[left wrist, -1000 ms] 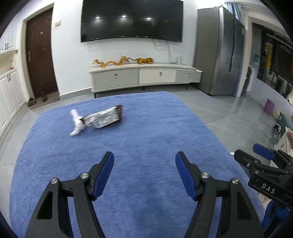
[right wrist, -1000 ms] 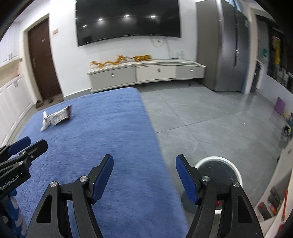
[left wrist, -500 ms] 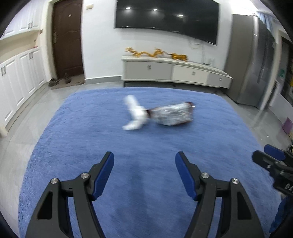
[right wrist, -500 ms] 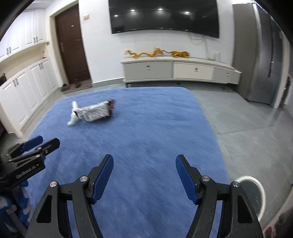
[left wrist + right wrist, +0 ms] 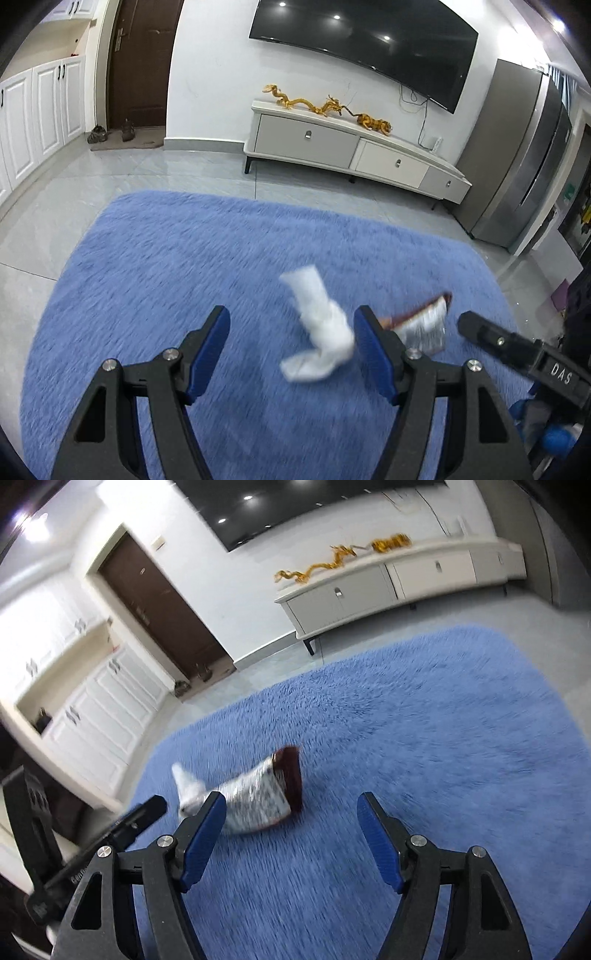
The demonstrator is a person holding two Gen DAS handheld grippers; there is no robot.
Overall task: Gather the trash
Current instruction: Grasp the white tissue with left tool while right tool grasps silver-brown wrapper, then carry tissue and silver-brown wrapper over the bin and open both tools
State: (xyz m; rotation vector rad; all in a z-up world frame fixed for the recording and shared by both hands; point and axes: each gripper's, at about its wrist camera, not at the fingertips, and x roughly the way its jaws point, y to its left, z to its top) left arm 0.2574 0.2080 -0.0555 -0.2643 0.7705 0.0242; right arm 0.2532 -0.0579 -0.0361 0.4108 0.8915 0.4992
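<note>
Down on the blue rug, a crinkly foil wrapper and a soft, light crumpled tissue lie touching, best pinched mid-bulge, while left tongs and right tongs gape wide, empty.
</note>
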